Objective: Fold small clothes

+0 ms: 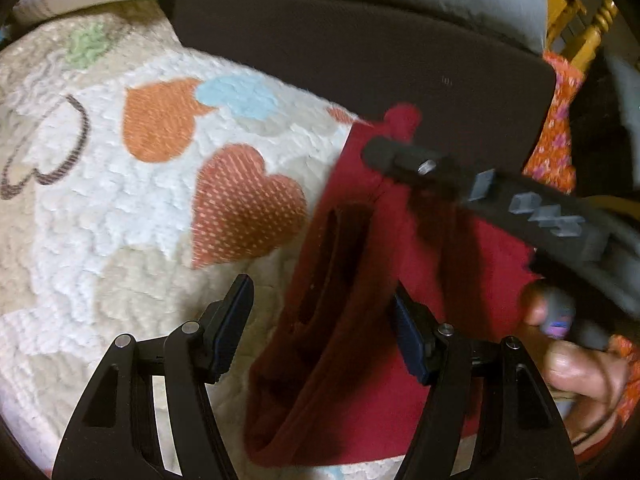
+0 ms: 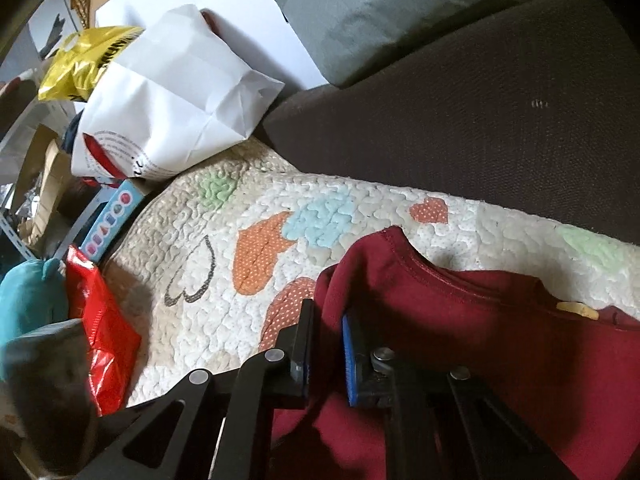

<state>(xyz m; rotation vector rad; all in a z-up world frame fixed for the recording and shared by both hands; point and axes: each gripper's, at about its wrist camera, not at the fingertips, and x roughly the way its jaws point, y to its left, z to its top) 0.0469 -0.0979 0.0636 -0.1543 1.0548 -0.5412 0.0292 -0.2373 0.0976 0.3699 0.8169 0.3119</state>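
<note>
A dark red garment (image 1: 360, 280) hangs lifted above a quilt with hearts (image 1: 160, 184). In the left wrist view my left gripper (image 1: 324, 328) is open; its jaws stand wide on either side of the garment's hanging edge, not touching it. My right gripper (image 1: 404, 160) comes in from the right above, at the garment's top edge. In the right wrist view my right gripper (image 2: 328, 344) is shut on a fold of the red garment (image 2: 480, 320), whose collar and yellow label (image 2: 578, 309) show to the right.
A dark brown sofa back (image 1: 360, 56) and a grey cushion (image 2: 400, 4) lie behind the quilt (image 2: 224, 300). A white paper bag (image 2: 172, 96), a yellow bag (image 2: 84, 60), a red bag (image 2: 104, 336) and boxes crowd the left. A hand (image 1: 576, 364) holds the right gripper.
</note>
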